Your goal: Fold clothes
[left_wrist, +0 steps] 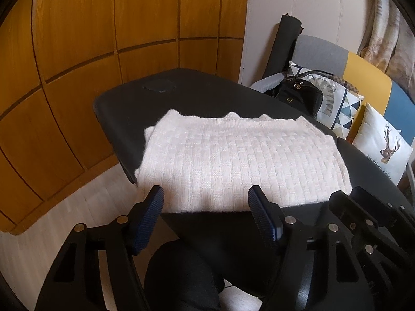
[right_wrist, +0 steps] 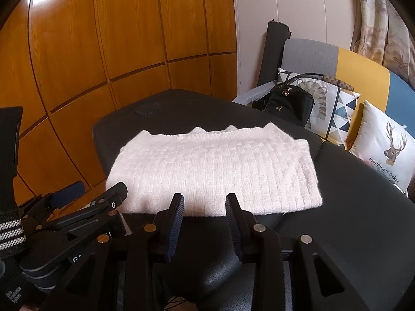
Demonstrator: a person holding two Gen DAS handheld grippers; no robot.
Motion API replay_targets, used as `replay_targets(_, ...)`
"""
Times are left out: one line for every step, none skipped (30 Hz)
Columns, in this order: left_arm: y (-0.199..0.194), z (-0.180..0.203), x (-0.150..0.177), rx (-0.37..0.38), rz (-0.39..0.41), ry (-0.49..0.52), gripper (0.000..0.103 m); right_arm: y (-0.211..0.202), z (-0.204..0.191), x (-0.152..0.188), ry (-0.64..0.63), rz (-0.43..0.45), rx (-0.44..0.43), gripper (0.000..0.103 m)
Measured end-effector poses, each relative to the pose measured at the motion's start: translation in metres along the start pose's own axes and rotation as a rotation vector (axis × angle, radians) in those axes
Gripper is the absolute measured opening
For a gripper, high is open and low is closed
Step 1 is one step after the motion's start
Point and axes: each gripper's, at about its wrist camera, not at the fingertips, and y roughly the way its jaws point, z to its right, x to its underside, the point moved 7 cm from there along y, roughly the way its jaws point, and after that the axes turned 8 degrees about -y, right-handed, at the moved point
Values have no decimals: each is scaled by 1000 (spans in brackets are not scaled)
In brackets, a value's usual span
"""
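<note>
The white knit sweater (left_wrist: 233, 160) lies folded into a neat rectangle near the front edge of the black padded table (left_wrist: 197, 96). The left gripper (left_wrist: 206, 202) and right gripper (right_wrist: 205, 204) hover at its near edge, jaws apart and empty. The fold looks nearly done; next would be another fold or setting it aside.

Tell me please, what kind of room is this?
Probably a living room in a home. A sofa with printed cushions and a black bag stands by the wall, beside wooden wall panels and a curtain. A folded white sweater lies on a black padded table.
</note>
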Motion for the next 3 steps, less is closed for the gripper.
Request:
replay_targets(-1,1,-1,5,7,2,68,0,0,0,1,1,0,34)
replay_targets(-2,1,-2,9,11,3,68,0,0,0,1,1,0,34)
replay_targets(-2,1,-2,15,12,2,68,0,0,0,1,1,-1,34)
